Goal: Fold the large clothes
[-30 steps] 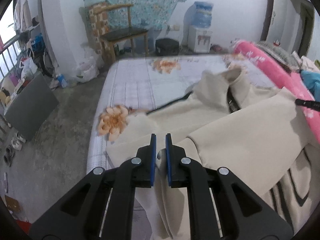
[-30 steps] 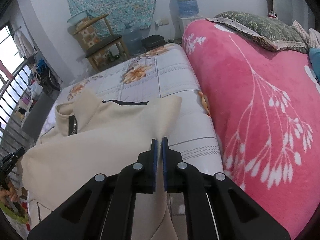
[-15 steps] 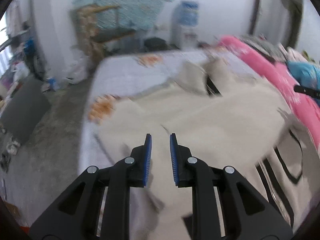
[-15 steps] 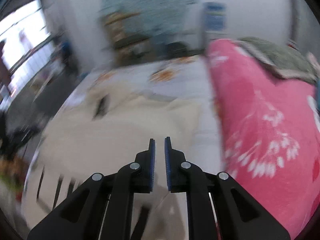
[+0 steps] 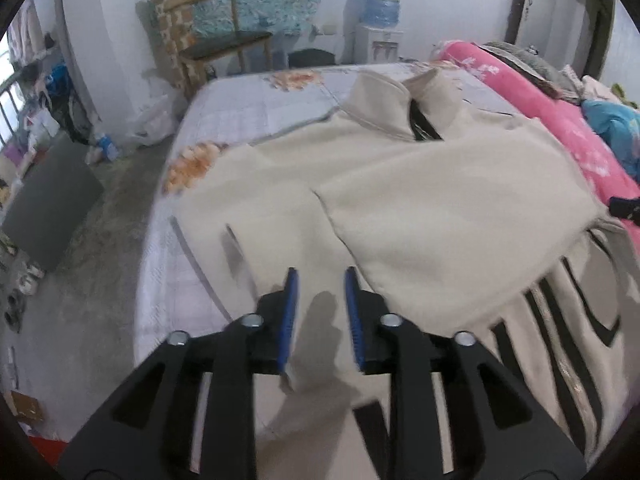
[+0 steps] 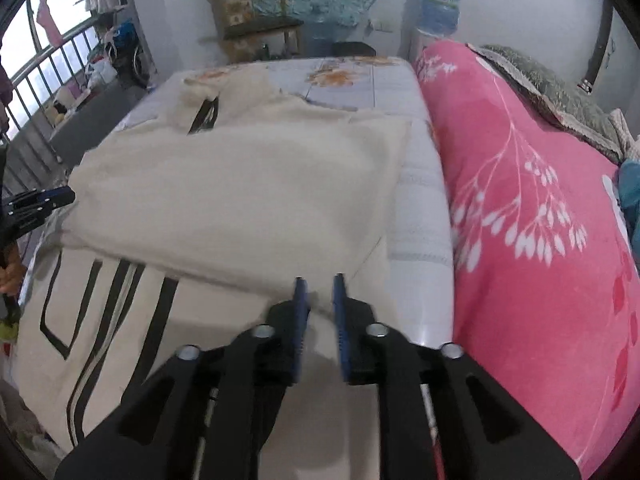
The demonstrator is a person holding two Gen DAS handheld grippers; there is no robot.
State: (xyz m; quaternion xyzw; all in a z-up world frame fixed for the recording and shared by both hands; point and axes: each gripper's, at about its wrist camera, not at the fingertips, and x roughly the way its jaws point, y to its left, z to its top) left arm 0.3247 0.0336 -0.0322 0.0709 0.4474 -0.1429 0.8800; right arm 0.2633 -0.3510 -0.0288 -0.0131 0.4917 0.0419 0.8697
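**Both grippers free above a half-folded cream garment**

The cream garment (image 5: 440,208) lay spread on the bed (image 5: 256,108), with its collar and dark zipper (image 5: 424,128) at the far end and a black line pattern (image 6: 92,300) on the near part. A plain folded panel covered the middle, and its lower edge ran across the pattern.

The left gripper (image 5: 320,300) hovered over the near left part of the cloth with its jaws moderately apart and nothing between them. The right gripper (image 6: 318,304) stood at the near right corner of the folded panel, jaws narrowly apart; the cloth edge seemed just under them, not pinched, though blur made this uncertain.

The fabric looked thick, soft and matte, like fleece, so it probably keeps a fold loosely and slides easily on the smooth printed sheet. The risk, in my judgement, was that the folded panel would spring or slip, because its edge looked slanted and not parallel to the hem. On the right the garment lay just beside the pink blanket (image 6: 540,208), and a further fold could catch on that plush surface. A grasp taking only one layer would pull the fold open.
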